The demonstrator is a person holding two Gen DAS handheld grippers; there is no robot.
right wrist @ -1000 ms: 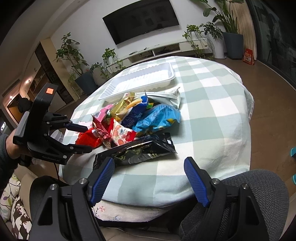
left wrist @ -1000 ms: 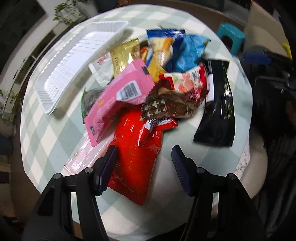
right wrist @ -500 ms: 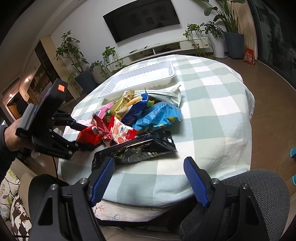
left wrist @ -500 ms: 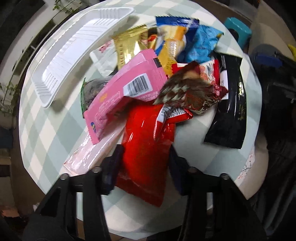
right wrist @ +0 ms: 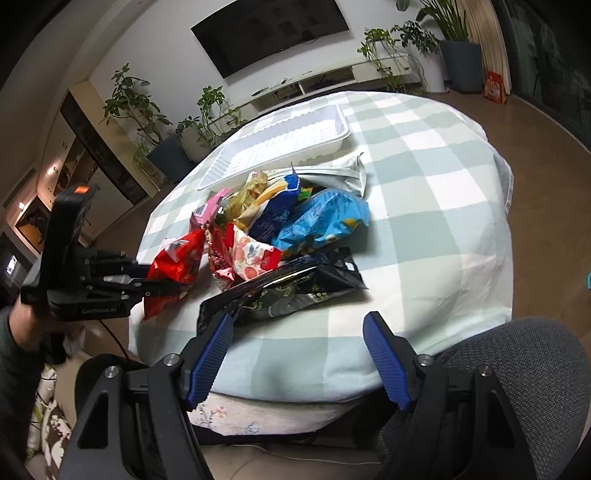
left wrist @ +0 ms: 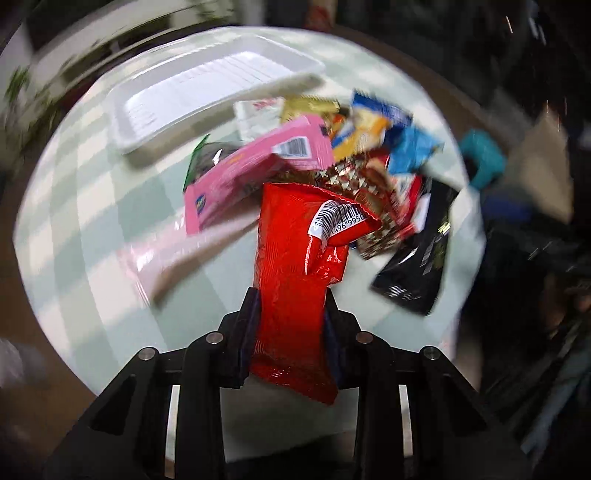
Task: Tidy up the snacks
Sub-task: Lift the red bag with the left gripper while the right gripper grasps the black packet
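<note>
Left gripper (left wrist: 290, 325): fingers closing on the lower half of a red snack bag (left wrist: 299, 266), pads pressed to both its sides; the bag stands up between them, its barcode flap folded over at the top right. View blurred.

Right gripper (right wrist: 297, 358): fingers spread wide, nothing between them, hanging over the near edge of the worktop (right wrist: 443, 206), just in front of a black packet (right wrist: 295, 288).

Worktop: round, covered with a pale green and white checked cloth.

Snack pile, middle of the worktop: pink box (left wrist: 255, 166) with a barcode, leaning on the heap just beyond the red bag; light blue bag (right wrist: 325, 218); dark blue packet (right wrist: 275, 210); gold wrapper (right wrist: 251, 192); white packet with orange slices (right wrist: 251, 254); the black packet at the near side.

White tray (right wrist: 280, 147): long, ribbed, empty, on the far side of the worktop just beyond the pile.

Surroundings: a wall-mounted television (right wrist: 269, 29), potted plants (right wrist: 147, 110), a grey chair back (right wrist: 517, 369) at the lower right.
</note>
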